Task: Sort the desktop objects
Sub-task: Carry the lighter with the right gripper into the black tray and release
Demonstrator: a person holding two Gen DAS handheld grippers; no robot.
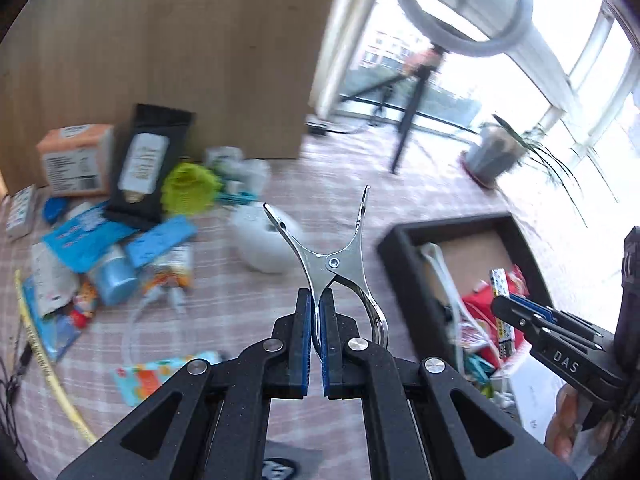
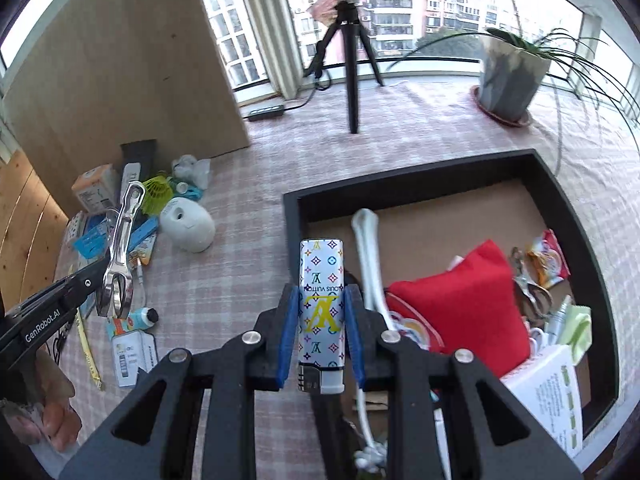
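Left hand-held gripper (image 1: 316,316) clamping shiny metal clip (image 1: 334,256), right hand-held gripper (image 2: 322,320) gripping monogrammed lighter (image 2: 322,300)

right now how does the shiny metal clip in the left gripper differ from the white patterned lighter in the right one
The shiny metal clip is bare silver steel; the white patterned lighter is printed with coloured monograms. The clip forks into two spread prongs, while the lighter is one straight rectangular block. The left gripper pinches the clip with fingers nearly together; the right gripper spans the wider lighter. Both are held off the table.
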